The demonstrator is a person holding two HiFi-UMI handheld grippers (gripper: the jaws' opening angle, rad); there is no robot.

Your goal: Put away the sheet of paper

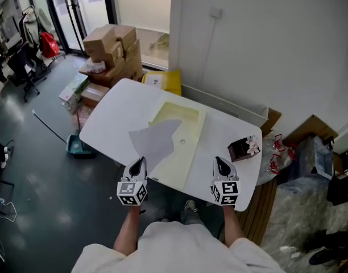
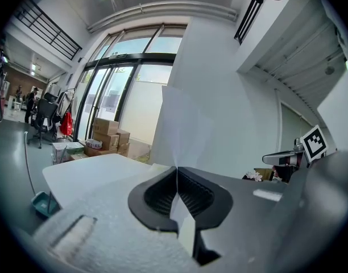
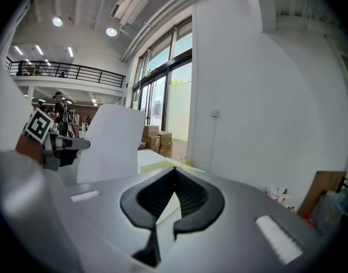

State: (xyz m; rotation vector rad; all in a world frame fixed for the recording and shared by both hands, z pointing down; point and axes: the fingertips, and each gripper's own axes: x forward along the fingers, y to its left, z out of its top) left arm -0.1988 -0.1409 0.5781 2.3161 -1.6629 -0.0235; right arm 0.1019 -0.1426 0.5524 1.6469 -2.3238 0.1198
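Paper sheet (image 1: pixel 154 141) stands upright, pinched by left gripper (image 1: pixel 140 161).

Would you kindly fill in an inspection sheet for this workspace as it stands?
Surface: white table.
Job's things: sheet of paper held up over pale yellow folder.
Clutter: small dark box with a flower.
Grippers: left gripper shut on the paper; right gripper shut, empty.
Cables: one running down the wall.
Surroundings: cardboard boxes, teal dustpan on floor.
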